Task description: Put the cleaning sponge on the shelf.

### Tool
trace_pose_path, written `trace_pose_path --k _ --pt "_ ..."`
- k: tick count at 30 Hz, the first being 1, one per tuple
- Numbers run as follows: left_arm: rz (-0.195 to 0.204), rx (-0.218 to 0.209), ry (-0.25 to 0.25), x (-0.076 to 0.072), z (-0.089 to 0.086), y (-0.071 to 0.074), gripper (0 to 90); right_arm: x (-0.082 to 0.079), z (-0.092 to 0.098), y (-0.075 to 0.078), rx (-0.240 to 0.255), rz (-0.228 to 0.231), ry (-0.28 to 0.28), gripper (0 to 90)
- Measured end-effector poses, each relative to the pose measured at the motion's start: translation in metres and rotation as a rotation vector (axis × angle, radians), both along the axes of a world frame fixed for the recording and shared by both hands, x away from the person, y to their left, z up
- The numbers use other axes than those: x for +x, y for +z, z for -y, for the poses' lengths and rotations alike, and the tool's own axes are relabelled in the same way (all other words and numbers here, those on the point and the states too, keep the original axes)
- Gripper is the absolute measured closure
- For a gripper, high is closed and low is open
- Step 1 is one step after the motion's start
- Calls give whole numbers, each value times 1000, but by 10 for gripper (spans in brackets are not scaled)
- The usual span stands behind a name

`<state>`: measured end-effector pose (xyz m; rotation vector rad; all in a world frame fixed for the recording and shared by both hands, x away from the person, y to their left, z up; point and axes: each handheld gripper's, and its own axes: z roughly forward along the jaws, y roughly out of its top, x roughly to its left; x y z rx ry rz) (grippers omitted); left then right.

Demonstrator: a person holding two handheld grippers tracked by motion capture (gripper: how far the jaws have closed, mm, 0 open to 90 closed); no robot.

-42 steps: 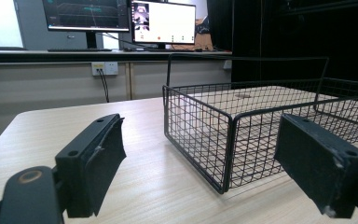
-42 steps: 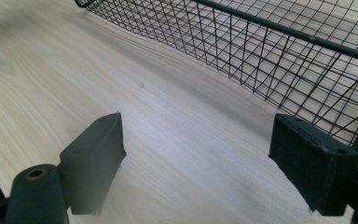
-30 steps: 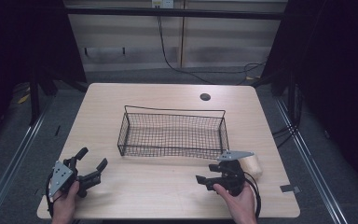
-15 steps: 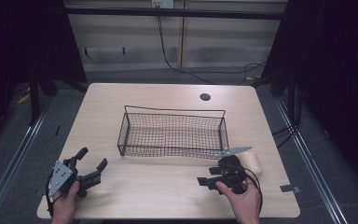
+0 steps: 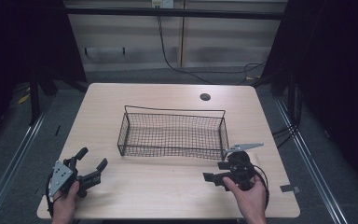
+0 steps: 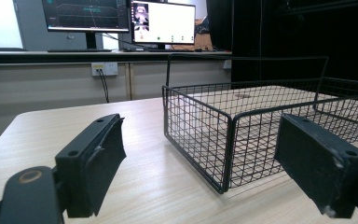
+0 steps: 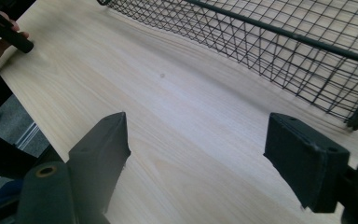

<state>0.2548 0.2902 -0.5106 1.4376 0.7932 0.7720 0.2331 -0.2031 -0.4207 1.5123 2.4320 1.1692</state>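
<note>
On the tabletop [image 5: 168, 182] stood a wire basket [image 5: 172, 135]. My left tongs [image 5: 87, 164] and right tongs [image 5: 216, 171] rested near it, both spread wide, pinching nothing.

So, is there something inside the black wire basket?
The wire basket looks empty: through its mesh floor the wooden table shows in the high view and the left gripper view. The basket's corner nearest the right gripper is partly covered by its grey plate, so that spot stays unseen.
</note>
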Motion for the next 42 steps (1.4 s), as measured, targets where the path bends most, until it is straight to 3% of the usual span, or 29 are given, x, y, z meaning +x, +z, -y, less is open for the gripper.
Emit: trace_pose_path --k 14,22,26,34,38,42 --pt "-2 4 -2 0 0 0 155 3 22 9 9 2 -46 175" --pt "0 3 0 0 0 0 155 3 28 13 -29 -1 -67 195" --pt "0 3 1 0 0 0 155 5 28 15 -27 -14 -55 209" --pt "0 5 2 0 0 0 155 12 43 24 -40 -29 -93 243" --pt "0 2 2 0 0 0 155 15 54 29 -85 -42 -132 257" --pt "0 2 3 0 0 0 155 20 63 29 -109 -92 -138 249"
